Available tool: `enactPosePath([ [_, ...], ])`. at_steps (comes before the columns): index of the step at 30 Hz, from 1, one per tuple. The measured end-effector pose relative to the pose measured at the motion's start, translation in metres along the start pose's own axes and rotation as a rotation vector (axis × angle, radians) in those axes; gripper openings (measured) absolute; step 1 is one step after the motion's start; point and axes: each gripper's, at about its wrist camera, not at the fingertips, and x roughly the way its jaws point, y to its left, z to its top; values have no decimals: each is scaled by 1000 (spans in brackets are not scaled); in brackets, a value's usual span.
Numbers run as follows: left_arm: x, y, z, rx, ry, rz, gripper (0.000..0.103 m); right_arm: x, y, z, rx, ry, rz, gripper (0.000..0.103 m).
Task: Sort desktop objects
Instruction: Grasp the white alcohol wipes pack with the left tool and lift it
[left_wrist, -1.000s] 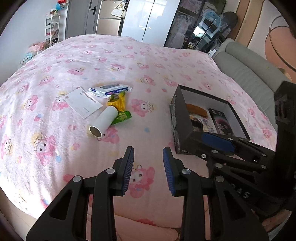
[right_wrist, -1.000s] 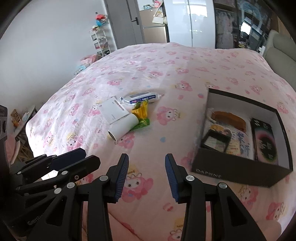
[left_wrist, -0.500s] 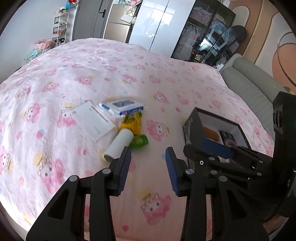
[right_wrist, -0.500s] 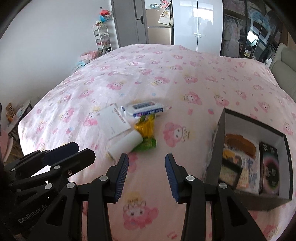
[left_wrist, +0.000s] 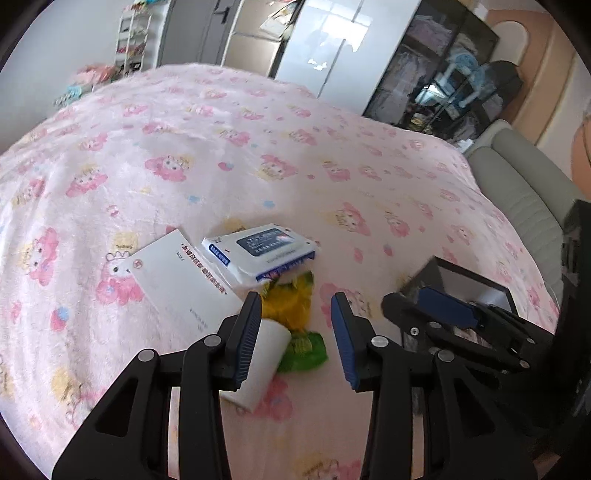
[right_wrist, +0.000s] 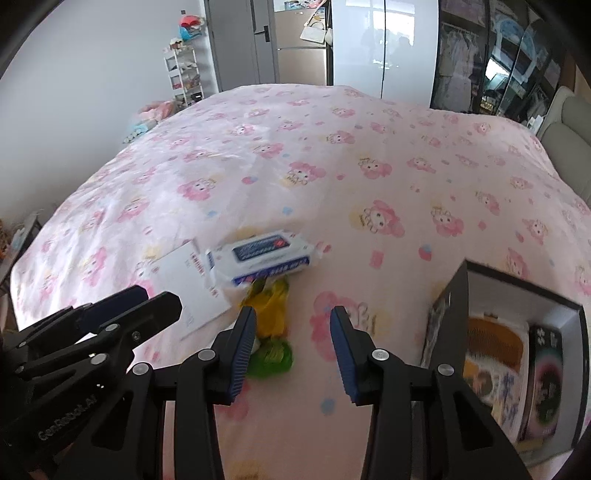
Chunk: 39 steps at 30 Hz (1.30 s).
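I hold both grippers, left (left_wrist: 295, 332) and right (right_wrist: 293, 343), agape and empty above the yellow-green packet (left_wrist: 295, 321), probably snacks, beside the box (right_wrist: 517, 354).

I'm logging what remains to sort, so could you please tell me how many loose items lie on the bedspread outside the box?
4: a white card, a wipes pack beside it, a yellow-green packet under that pack's edge, and a white tube nearest the left gripper. Others may be hidden.
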Motion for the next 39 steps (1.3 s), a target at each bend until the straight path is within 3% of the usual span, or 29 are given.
enactPosePath([
  [9,86,48,40,-253,81,47,39,83,1,32,7,108,-36,39],
  [15,117,75,27,-347,138,-10,39,119,3,35,28,164,-22,39],
  [19,131,89,20,-400,149,-62,52,129,3,29,37,192,-3,39],
  [23,135,101,18,-428,149,30,58,138,3,24,46,221,16,39],
  [26,140,111,12,-491,163,-74,58,145,4,19,53,242,30,39],
  [27,144,112,11,-506,179,-121,55,146,3,18,56,248,34,39],
  [30,159,104,2,-516,226,-213,29,143,2,14,69,250,44,39],
  [33,155,93,-3,-474,210,-186,12,132,2,10,67,241,52,39],
  [39,114,65,-17,-381,189,-125,9,92,-3,-16,74,210,64,39],
])
